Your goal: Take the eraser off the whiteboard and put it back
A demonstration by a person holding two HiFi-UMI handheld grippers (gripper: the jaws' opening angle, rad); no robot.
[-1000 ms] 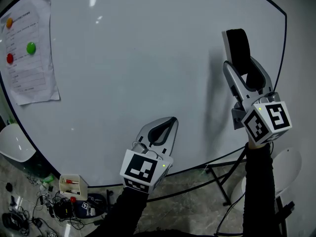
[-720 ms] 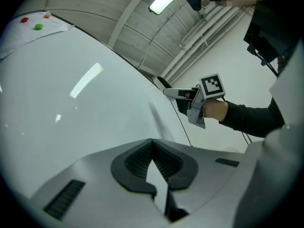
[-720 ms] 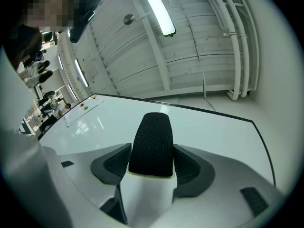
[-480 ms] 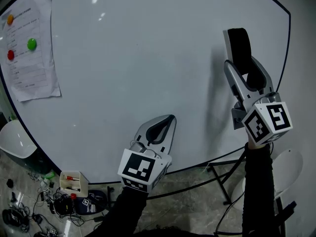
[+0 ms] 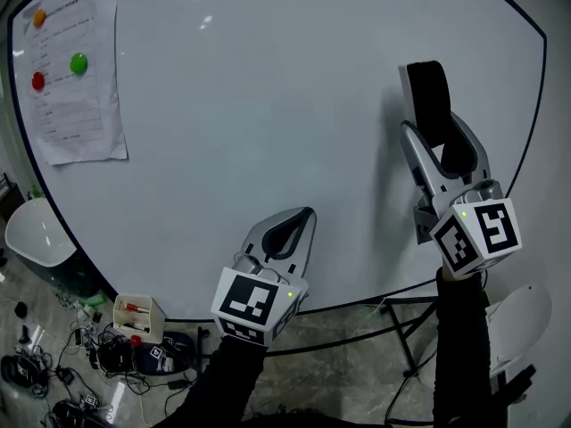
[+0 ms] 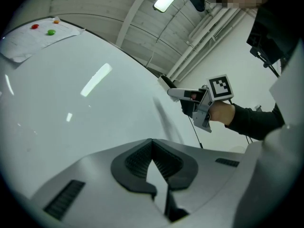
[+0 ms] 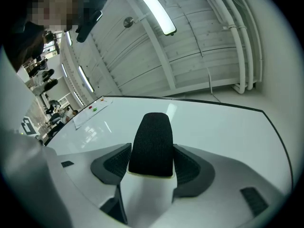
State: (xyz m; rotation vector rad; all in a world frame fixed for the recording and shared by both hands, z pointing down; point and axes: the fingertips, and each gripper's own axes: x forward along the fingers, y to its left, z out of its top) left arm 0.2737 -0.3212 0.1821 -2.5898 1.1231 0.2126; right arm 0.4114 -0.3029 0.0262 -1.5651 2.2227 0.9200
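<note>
Head view looks down at the whiteboard (image 5: 268, 105) — both gripper views sit v. close, looking up along it. All 3 share it.

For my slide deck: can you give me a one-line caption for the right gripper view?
Right gripper clamped on the black-felt eraser, with the whiteboard spread out ahead.

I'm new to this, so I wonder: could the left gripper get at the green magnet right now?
Probably yes: only bare whiteboard lies between the left gripper and the green magnet, higher up at the left. Its jaws are shut and would need opening first.
</note>
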